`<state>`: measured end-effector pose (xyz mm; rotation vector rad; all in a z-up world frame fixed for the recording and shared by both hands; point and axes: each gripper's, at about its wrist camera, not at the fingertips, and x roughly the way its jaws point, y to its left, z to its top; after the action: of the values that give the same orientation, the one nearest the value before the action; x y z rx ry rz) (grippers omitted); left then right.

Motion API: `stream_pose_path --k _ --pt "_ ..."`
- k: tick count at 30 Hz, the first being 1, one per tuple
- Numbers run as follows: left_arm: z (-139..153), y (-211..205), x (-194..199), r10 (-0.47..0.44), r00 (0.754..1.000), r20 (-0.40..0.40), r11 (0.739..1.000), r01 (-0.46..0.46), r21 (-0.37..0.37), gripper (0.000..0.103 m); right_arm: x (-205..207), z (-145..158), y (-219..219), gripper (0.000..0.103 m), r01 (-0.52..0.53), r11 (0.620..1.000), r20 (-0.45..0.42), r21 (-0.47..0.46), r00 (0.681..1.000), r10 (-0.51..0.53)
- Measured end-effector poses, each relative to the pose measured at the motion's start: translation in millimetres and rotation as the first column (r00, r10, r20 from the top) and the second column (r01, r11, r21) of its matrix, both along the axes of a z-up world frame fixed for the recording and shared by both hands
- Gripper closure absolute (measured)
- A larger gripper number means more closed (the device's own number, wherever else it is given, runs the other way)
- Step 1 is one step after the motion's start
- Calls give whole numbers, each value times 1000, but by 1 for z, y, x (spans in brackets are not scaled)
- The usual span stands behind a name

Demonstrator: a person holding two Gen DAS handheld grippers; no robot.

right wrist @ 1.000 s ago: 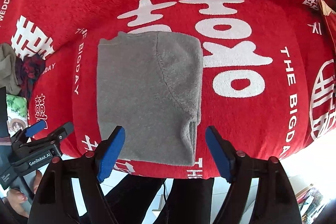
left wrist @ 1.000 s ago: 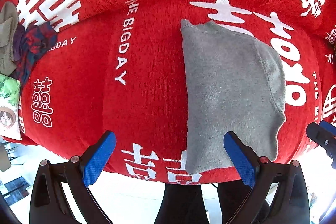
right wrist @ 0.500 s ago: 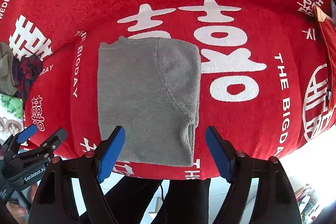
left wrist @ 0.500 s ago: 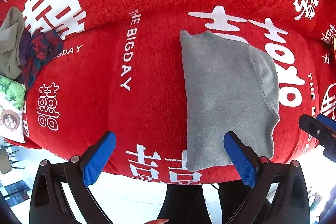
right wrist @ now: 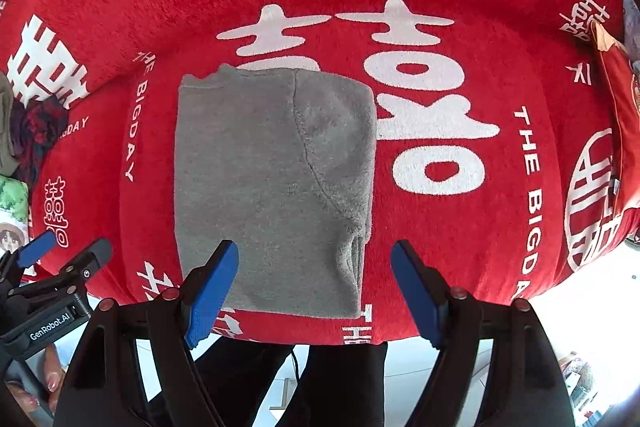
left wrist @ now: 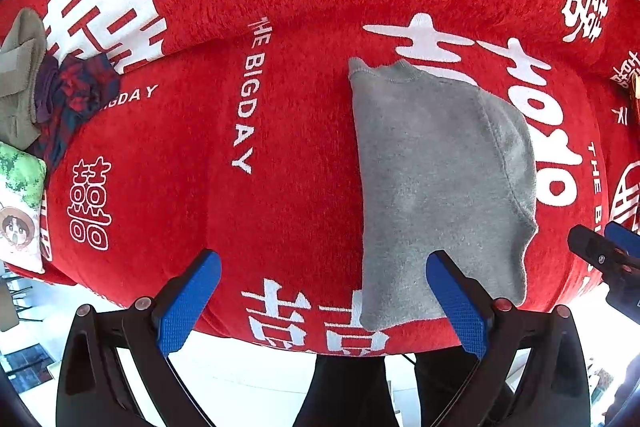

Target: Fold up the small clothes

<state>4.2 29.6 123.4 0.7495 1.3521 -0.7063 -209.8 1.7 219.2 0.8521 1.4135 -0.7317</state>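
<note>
Two grippers: both are pointing down over the soft red blanket with big white letters [left wrist: 288, 131], and both are empty.
Left gripper [left wrist: 322, 301]: its blue-padded fingers [left wrist: 188, 301] are standing wide apart, holding nothing. The right pad is hanging over the near left corner of the sweater.
Right gripper [right wrist: 314, 293]: its blue pads are spread wide too, gripping nothing. The near right corner of the sweater is showing between them, lower down.
Task thing: the small folded grey fleece sweater [right wrist: 272, 187] is lying flat on the red blanket, near the front edge. It is making a neat upright rectangle. One sleeve is folded in across the right side, and its curved seam is showing. The neck end is pointing away from the person.
Pile at the left: a dark blue and red patterned cloth [left wrist: 74, 95] is sitting bunched up beside an olive green cloth [left wrist: 18, 79], well apart from the sweater.
Cushion: a green and white pillow with a cartoon face [left wrist: 18, 203] is resting at the left edge.
Person: dark trouser legs [right wrist: 332, 383] are standing just below the blanket's edge, and fingers [right wrist: 48, 387] are holding the left tool.
</note>
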Motion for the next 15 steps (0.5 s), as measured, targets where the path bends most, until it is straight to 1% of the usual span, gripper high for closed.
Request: stream_pose_path --k 7,15 --pt "0 2 3 -6 1000 -4 1000 6 -17 0 5 4 2 22 6 1000 -3 -21 1000 -6" --pt "-10 5 3 -26 999 -24 999 25 -20 0 7 6 6 22 31 998 -17 -54 999 -32"
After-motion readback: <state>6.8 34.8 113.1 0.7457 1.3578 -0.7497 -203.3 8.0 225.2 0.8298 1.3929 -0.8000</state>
